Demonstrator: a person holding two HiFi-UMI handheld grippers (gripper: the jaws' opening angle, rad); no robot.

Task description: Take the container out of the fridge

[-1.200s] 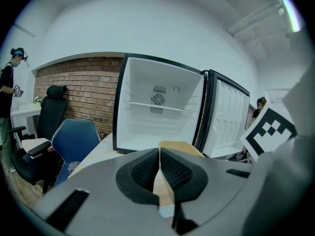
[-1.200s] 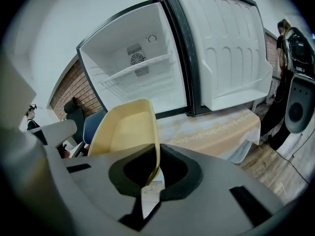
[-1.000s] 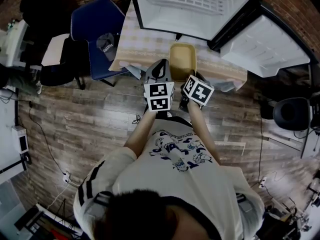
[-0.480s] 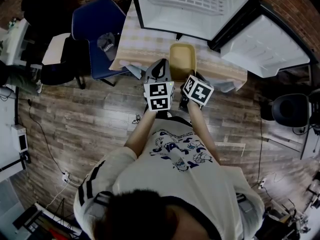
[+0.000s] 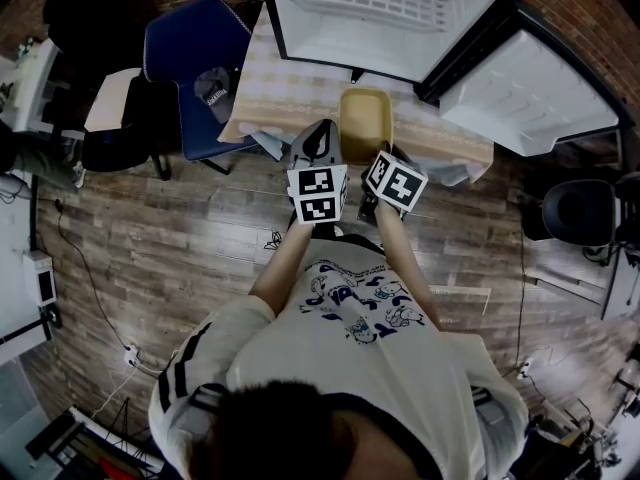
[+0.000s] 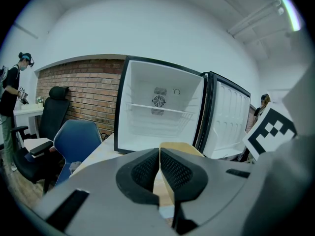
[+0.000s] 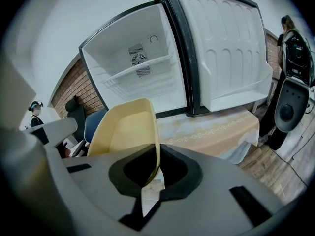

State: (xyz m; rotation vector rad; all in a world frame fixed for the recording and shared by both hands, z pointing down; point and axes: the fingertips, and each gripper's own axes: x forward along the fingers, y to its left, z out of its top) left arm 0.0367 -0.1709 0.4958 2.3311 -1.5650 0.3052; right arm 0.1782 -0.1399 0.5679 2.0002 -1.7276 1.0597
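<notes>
The pale yellow container [image 5: 365,123] stands on the cloth-covered table [image 5: 285,93] in front of the open, empty fridge [image 5: 380,8]. My right gripper [image 5: 375,166] is at the container's near rim. In the right gripper view the container [image 7: 125,129] has its thin rim running down between the jaws of the right gripper [image 7: 155,173], which is shut on it. My left gripper [image 5: 320,136] hovers just left of the container, over the table's front edge. The left gripper [image 6: 160,168] has its pads pressed together with nothing in them, and the container [image 6: 179,149] shows just beyond.
The fridge door [image 5: 525,88] stands swung open to the right. A blue chair [image 5: 195,58] sits at the table's left end and a black office chair [image 5: 585,223] is on the right. A person [image 6: 12,97] stands far left by the brick wall.
</notes>
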